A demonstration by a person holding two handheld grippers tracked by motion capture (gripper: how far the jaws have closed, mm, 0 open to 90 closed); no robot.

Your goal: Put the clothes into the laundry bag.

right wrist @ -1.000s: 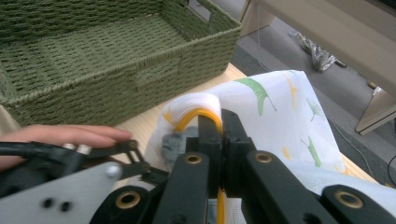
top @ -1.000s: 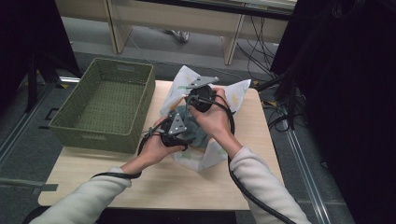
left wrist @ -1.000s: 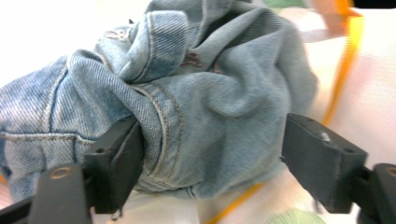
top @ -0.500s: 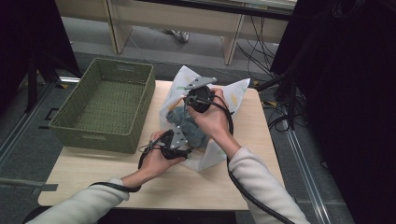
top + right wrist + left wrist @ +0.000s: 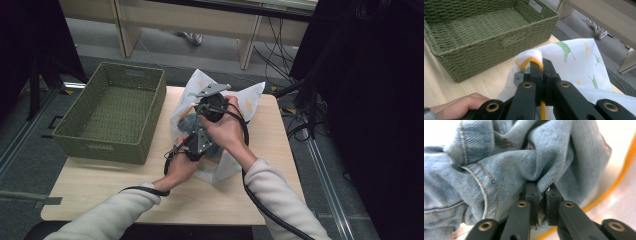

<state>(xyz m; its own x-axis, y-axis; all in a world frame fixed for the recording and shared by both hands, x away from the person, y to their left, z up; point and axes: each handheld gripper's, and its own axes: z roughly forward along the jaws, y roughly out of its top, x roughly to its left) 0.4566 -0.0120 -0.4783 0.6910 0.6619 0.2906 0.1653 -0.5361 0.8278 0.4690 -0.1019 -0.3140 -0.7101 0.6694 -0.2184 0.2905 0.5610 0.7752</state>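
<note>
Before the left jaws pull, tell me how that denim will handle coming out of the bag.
The denim is crumpled in soft folds, so it will probably come out floppy and trailing. Its thick seams suggest some weight for cloth. The thin white bag looks light and may lift with it unless the right gripper holds on.

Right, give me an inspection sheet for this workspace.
Surface: light wooden table, bare near the person.
Job's things: white leaf-print bag with orange trim, open on the table; blue jeans bunched inside it.
Clutter: green woven basket, empty, left of the bag.
Grippers: left tool has just closed and pinches the jeans; right tool shut on the bag's rim.
Cables: tool cable trails off the near edge; more lie on the floor at right.
Surroundings: desk legs, grey floor.
</note>
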